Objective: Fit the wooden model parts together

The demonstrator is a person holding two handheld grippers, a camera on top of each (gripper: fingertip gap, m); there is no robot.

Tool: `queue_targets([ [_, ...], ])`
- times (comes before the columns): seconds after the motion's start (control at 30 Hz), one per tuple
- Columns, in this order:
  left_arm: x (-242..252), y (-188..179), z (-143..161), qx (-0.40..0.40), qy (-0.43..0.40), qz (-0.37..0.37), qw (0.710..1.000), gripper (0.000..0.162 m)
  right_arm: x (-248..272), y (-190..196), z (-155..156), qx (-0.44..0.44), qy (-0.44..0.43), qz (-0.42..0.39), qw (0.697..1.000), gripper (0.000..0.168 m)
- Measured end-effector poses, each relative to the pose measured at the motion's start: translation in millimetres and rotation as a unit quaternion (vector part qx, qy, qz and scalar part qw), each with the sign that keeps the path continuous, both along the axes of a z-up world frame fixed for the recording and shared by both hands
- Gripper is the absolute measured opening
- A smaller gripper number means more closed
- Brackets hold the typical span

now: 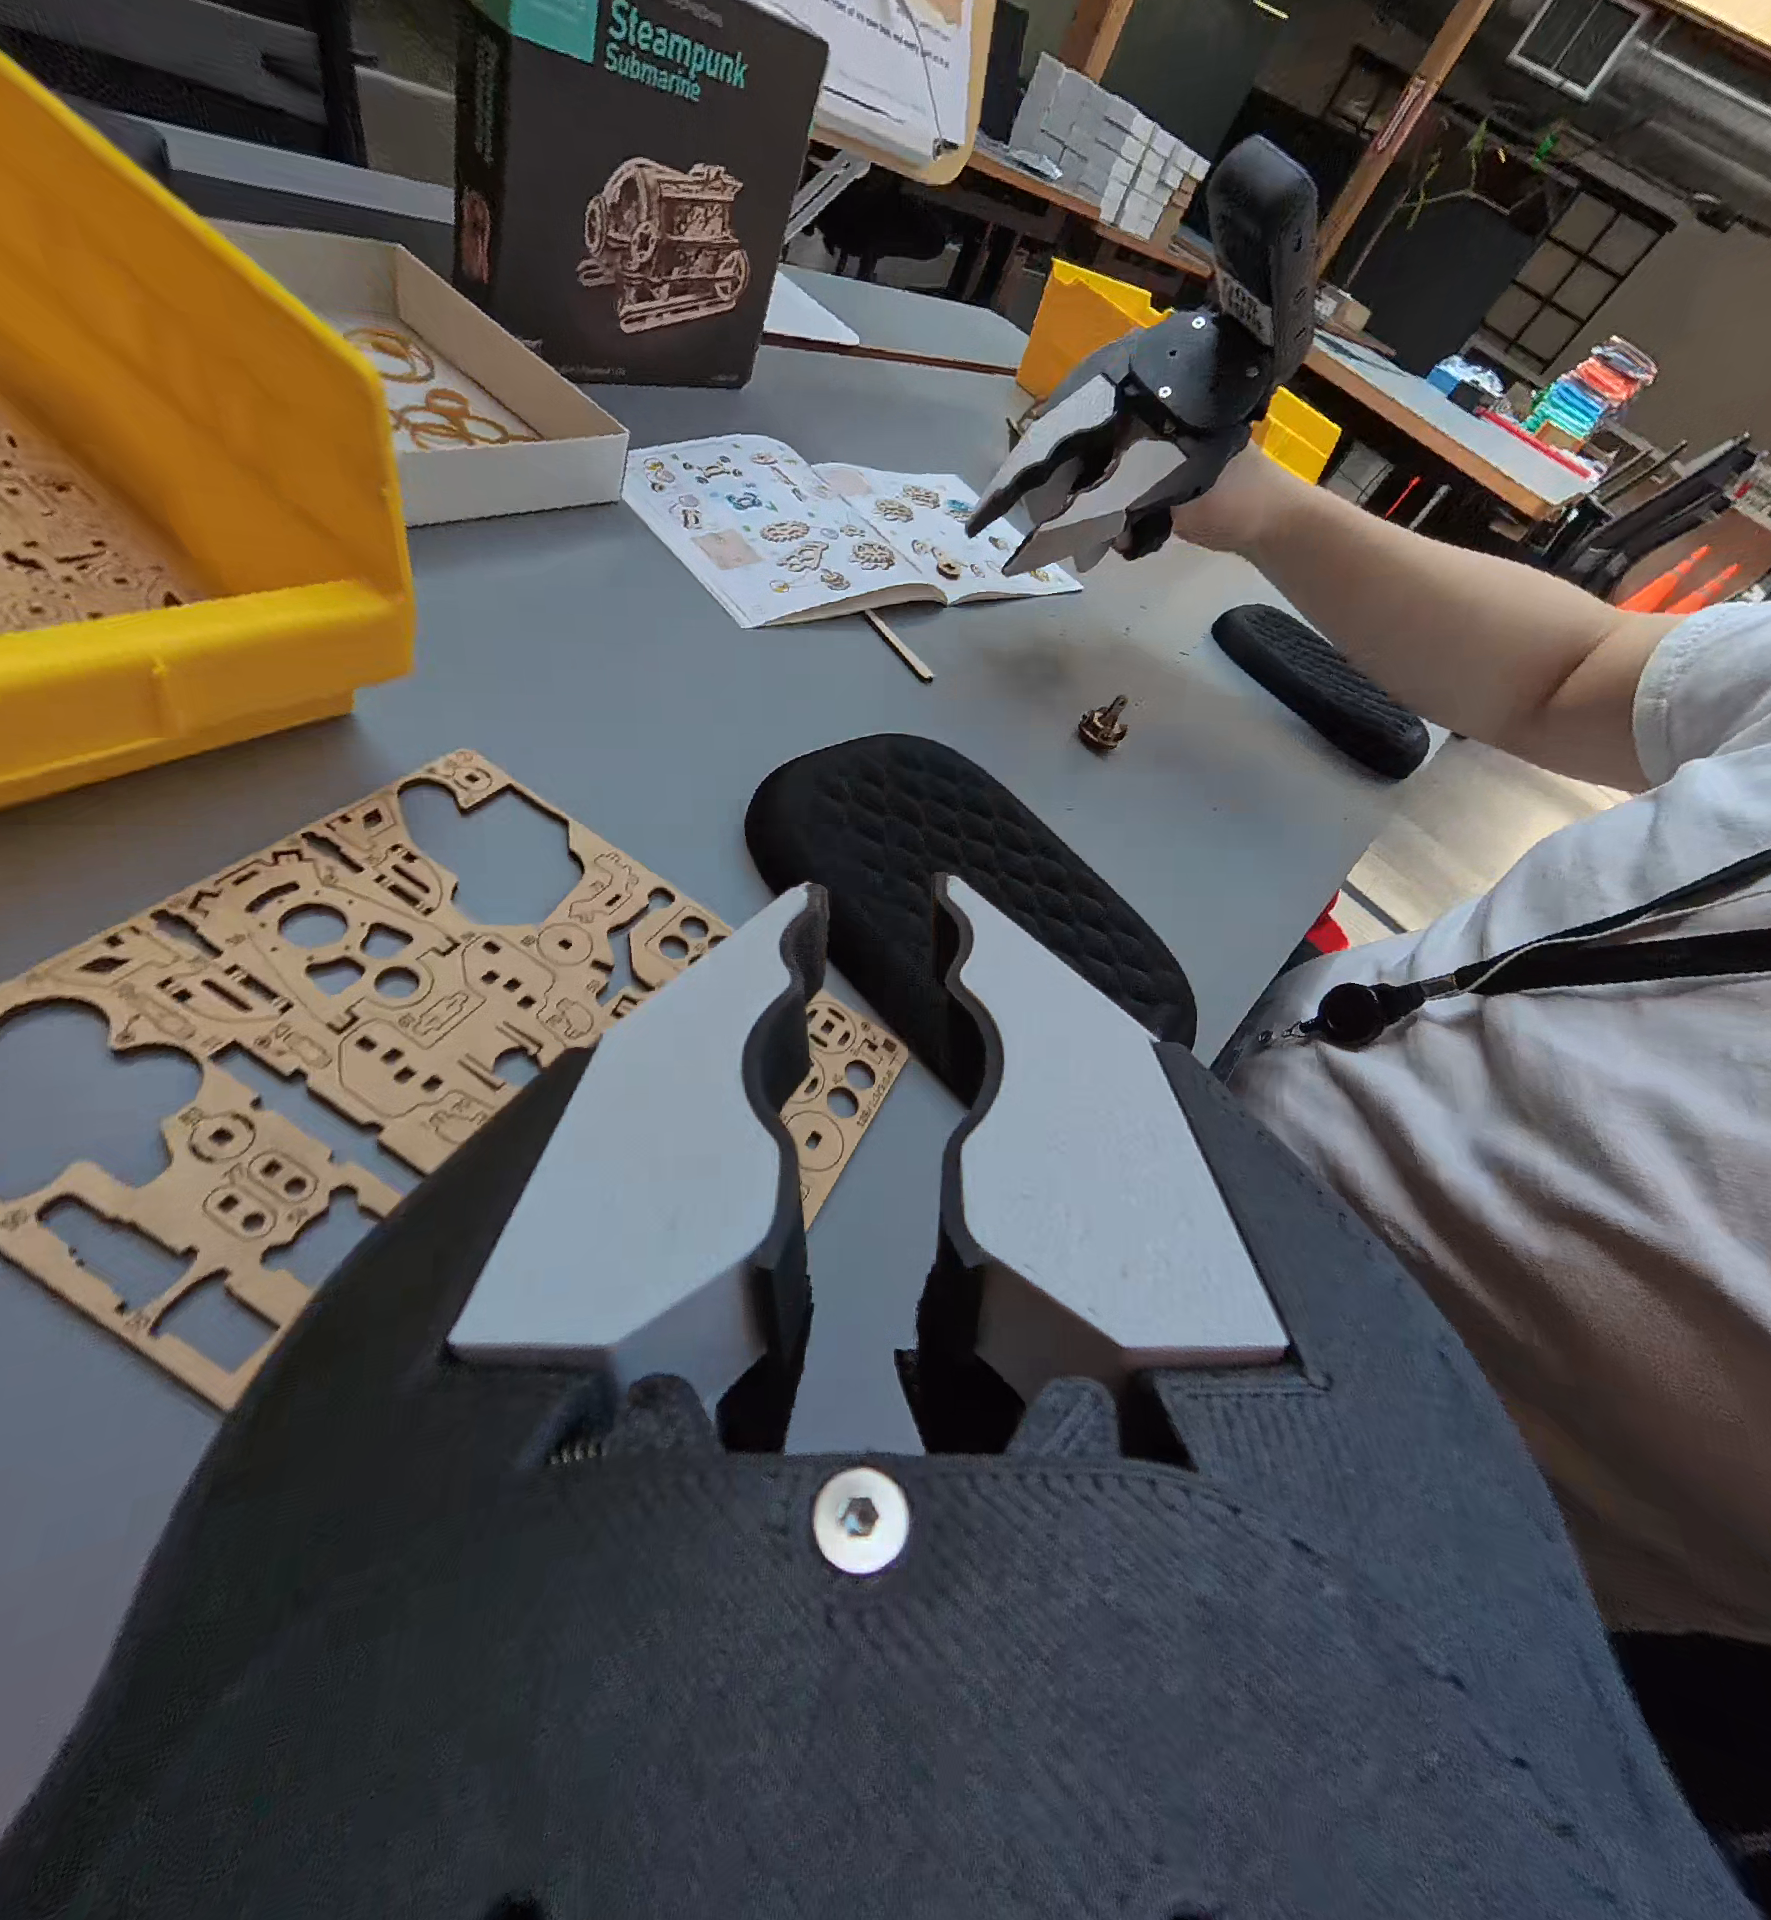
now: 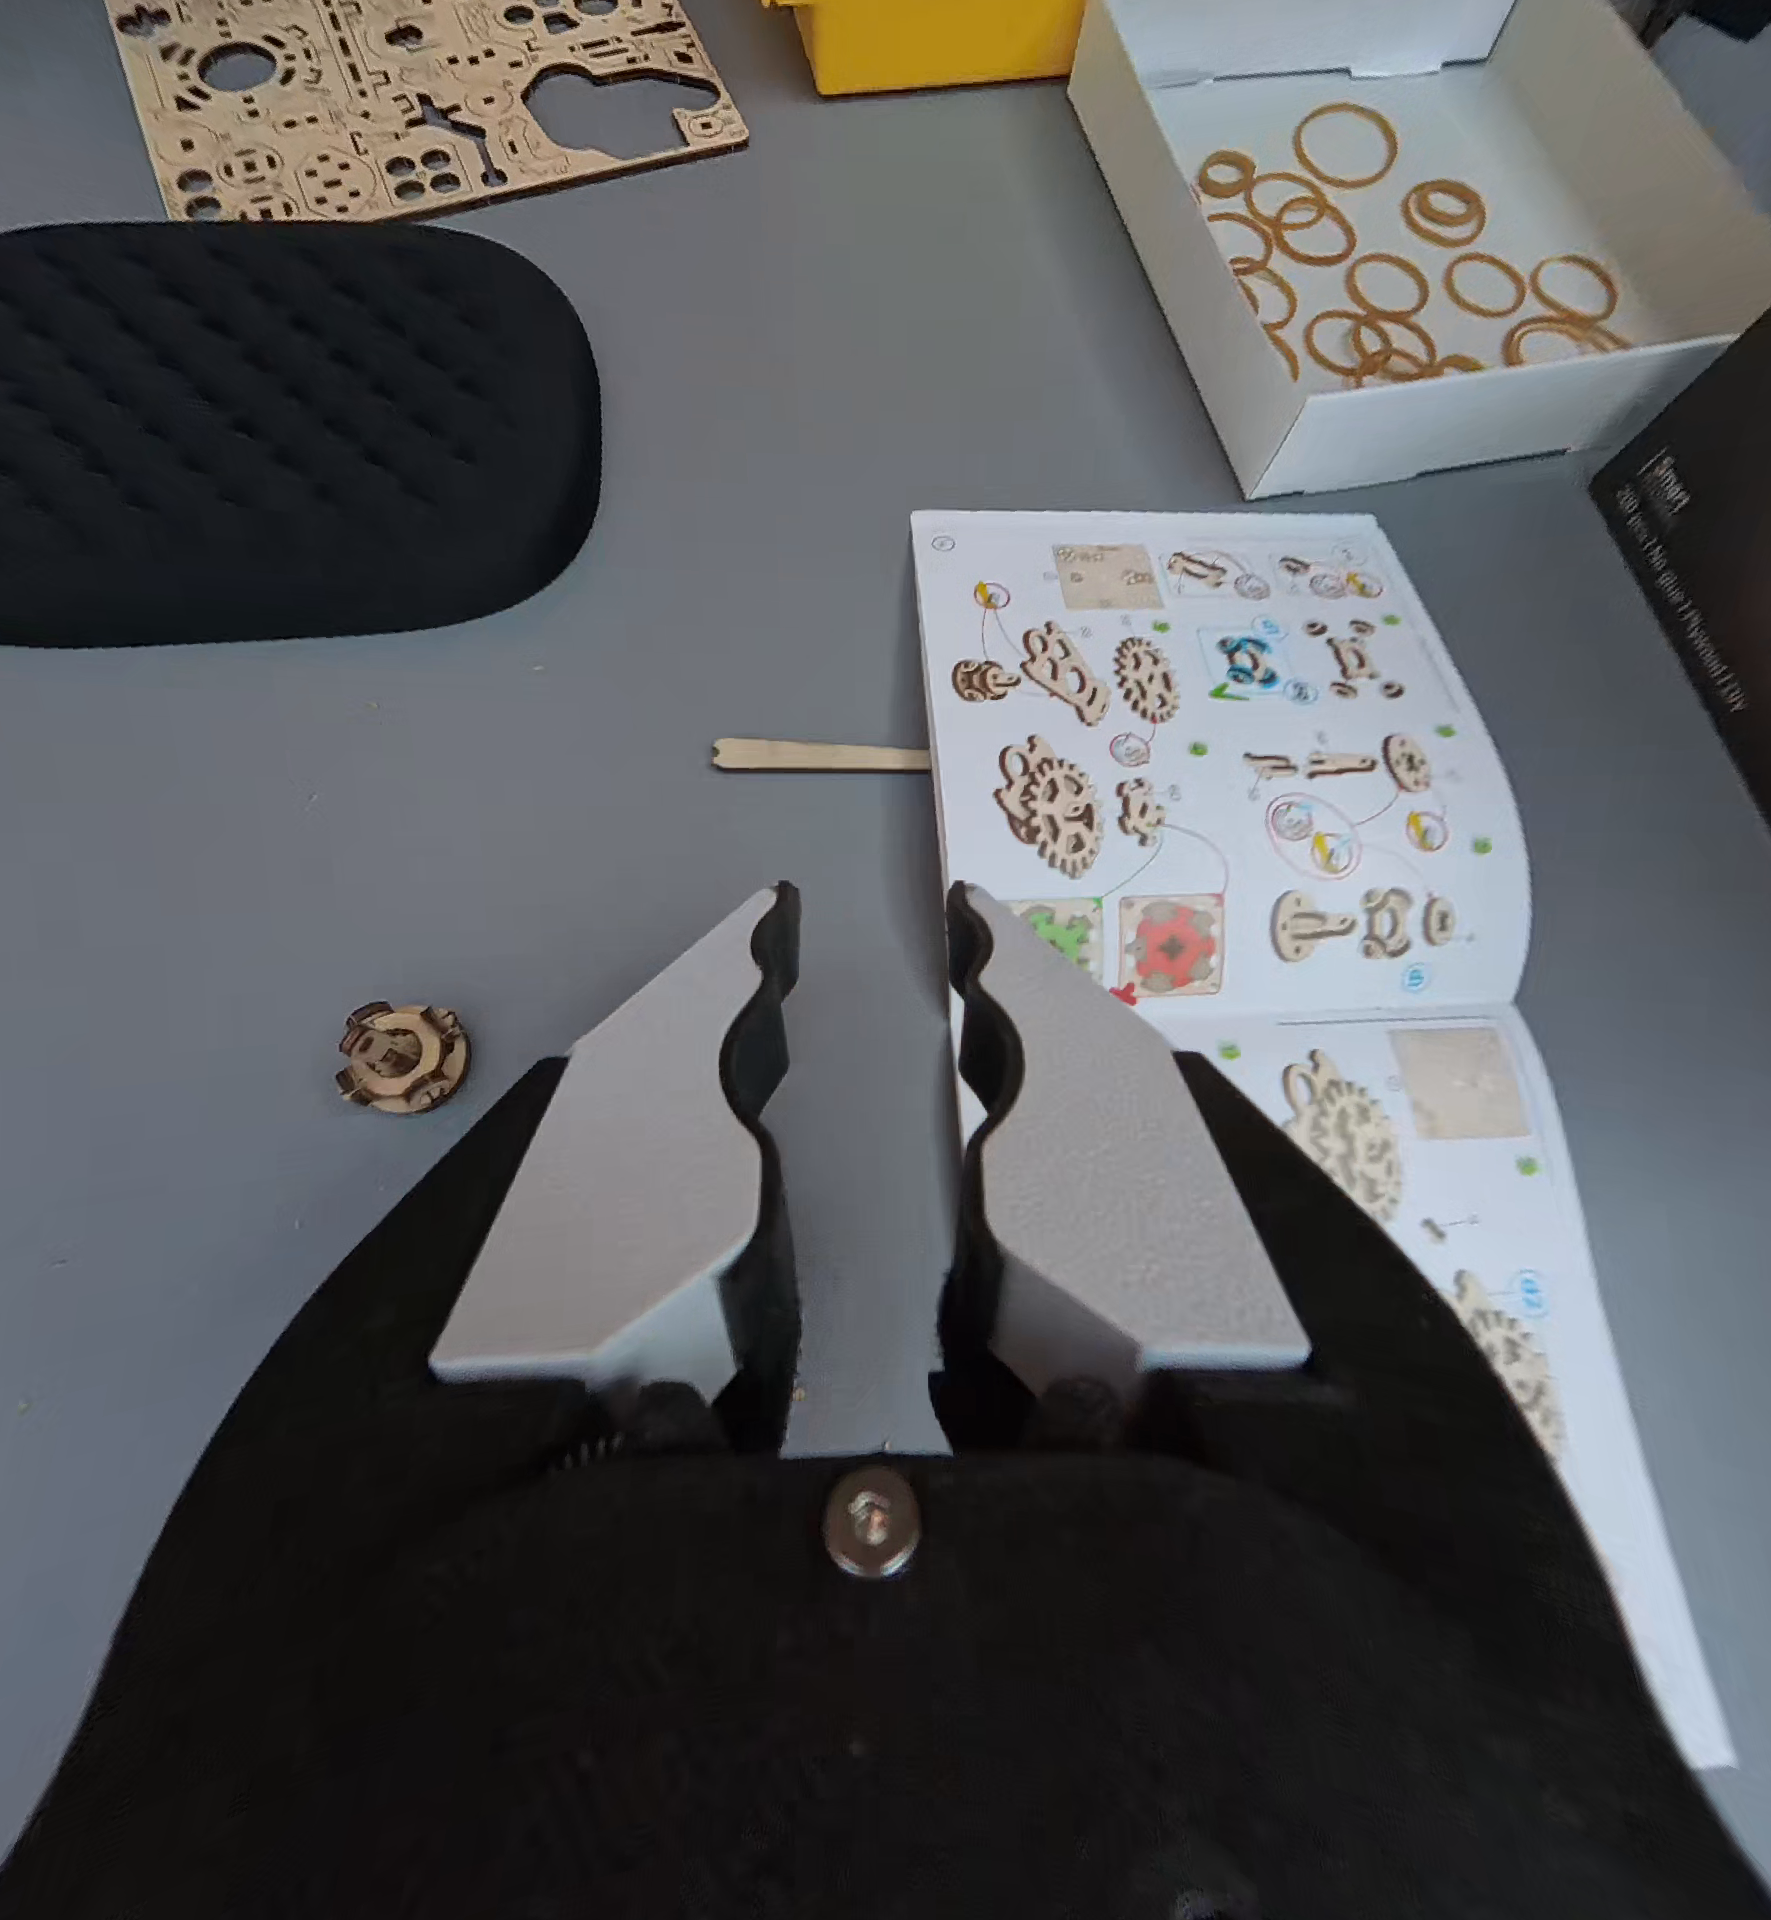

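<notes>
A small round wooden assembly (image 2: 403, 1057) lies on the grey table, left of my right gripper (image 2: 873, 899); it also shows in the left wrist view (image 1: 1104, 722). A thin wooden stick (image 2: 819, 755) lies beside the open instruction booklet (image 2: 1224, 748). A laser-cut wooden sheet (image 1: 341, 1018) lies flat, left of my left gripper (image 1: 883, 894). Both grippers are open and empty, held above the table. My right gripper also shows far off in the left wrist view (image 1: 1042, 520), above the booklet (image 1: 839, 530).
Two black padded rests (image 1: 964, 883) (image 1: 1317, 686) lie on the table. A yellow bin (image 1: 164, 499) holds more wooden sheets. A white tray (image 2: 1432, 239) holds several rubber bands. A dark kit box (image 1: 632, 187) stands behind. A person's arm and torso (image 1: 1587, 1143) are at the right. My hands' fingertips stand some 35 cm from each other.
</notes>
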State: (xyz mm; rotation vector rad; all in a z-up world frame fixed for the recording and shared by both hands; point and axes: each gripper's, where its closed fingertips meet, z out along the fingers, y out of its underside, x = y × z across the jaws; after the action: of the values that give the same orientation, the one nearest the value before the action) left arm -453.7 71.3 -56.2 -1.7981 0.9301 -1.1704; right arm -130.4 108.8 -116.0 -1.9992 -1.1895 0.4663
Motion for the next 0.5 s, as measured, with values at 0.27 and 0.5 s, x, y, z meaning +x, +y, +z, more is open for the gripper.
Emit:
queue_targets([
  [0.27,130.8,-9.0,30.9,0.038,0.011,-0.098,0.994,0.018,1.2,-2.9,-31.5,-0.036,-0.022,-0.015,0.999,0.021],
  [0.5,212.8,40.9,-25.0,0.046,0.102,-0.076,0.991,0.019,52.2,8.3,-28.2,0.039,-0.069,-0.044,0.996,0.027],
])
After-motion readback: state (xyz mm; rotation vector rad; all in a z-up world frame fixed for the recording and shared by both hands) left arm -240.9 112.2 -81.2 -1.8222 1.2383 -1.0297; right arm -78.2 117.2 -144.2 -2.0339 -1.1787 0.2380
